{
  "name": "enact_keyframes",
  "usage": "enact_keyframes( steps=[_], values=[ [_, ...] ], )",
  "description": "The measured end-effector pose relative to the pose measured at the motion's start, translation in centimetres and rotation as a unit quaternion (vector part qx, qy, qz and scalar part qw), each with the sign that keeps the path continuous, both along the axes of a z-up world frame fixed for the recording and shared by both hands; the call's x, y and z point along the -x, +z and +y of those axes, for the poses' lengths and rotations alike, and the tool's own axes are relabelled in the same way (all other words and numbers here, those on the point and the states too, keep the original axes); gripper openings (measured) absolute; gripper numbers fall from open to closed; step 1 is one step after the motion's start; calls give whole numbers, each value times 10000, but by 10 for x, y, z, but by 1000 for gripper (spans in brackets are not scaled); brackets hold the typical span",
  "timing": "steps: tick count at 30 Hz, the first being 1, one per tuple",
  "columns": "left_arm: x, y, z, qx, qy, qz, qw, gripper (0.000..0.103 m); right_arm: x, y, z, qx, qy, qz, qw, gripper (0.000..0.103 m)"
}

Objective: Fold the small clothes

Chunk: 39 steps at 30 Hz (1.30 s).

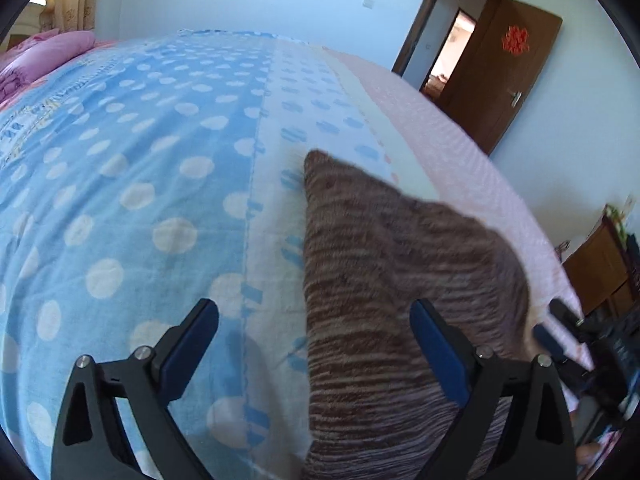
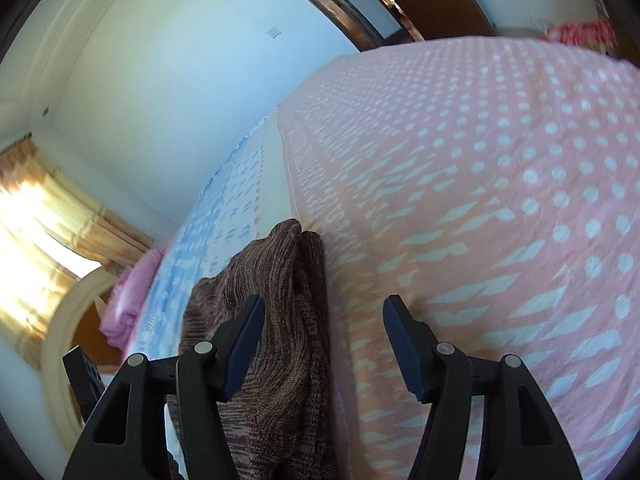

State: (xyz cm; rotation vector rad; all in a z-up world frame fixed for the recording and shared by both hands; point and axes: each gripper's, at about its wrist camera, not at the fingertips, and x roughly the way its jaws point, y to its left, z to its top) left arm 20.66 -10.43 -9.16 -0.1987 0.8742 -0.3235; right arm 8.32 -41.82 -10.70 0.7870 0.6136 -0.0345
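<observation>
Since both jaws are sitting wide with nothing in them, the brown knit garment (image 1: 400, 300) is lying loose on the bedspread (image 1: 140, 200), bunching by the right gripper (image 2: 324, 340); the left gripper (image 1: 316, 344) is probably risking snagging one layer and dragging it crooked.

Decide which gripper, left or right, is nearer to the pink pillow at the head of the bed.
Left, probably. The left gripper hangs over the blue dotted sheet leading to the pink pillow; the right gripper is over the pink sheet, beyond the brown garment.
</observation>
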Motion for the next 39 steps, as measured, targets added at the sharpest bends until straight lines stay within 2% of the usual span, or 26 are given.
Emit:
enact_keyframes(
  steps=[3, 6, 7, 8, 12, 17, 22, 25, 28, 30, 32, 34, 39],
  values=[
    [-9, 3, -15, 164, -261, 91, 9995, 98, -5, 1, 6, 6, 200, -51, 9998, 63],
    [-16, -13, -29, -22, -397, 194, 9990, 98, -14, -1, 19, 122, 510, 35, 9986, 63],
    [-17, -25, -34, -134, -434, 284, 9986, 98, -17, -2, 25, 233, 613, 101, 9978, 63],
    [-14, -27, -35, -215, -451, 185, 9986, 98, -19, -2, 28, 334, 668, 136, 9971, 63],
    [-9, -24, -37, -304, -499, 47, 9983, 98, -28, -4, 46, 896, 801, 317, 9922, 63],
    [-10, -23, -40, -410, -488, 5, 9980, 97, -43, -4, 69, 1558, 938, 569, 9817, 64],
    [-8, -23, -39, -427, -498, -17, 9978, 96, -72, -4, 85, 1944, 1440, 768, 9672, 64],
    [-8, -24, -41, -479, -491, -26, 9976, 96, -82, -4, 92, 2119, 1586, 801, 9610, 60],
    [-8, -24, -41, -499, -489, -43, 9975, 95, -78, -5, 95, 2086, 1631, 673, 9620, 41],
    [-7, -23, -41, -505, -470, -92, 9976, 88, -75, -4, 99, 2167, 1560, 637, 9616, 37],
    [-5, -22, -43, -520, -509, -185, 9972, 74, -71, -2, 107, 2384, 1485, 616, 9578, 34],
    [-3, -21, -45, -584, -545, -258, 9965, 70, -67, 2, 116, 2627, 1363, 596, 9533, 30],
    [-2, -20, -43, -565, -489, -300, 9968, 61, -54, 11, 126, 2850, 1082, 497, 9511, 27]
  ],
)
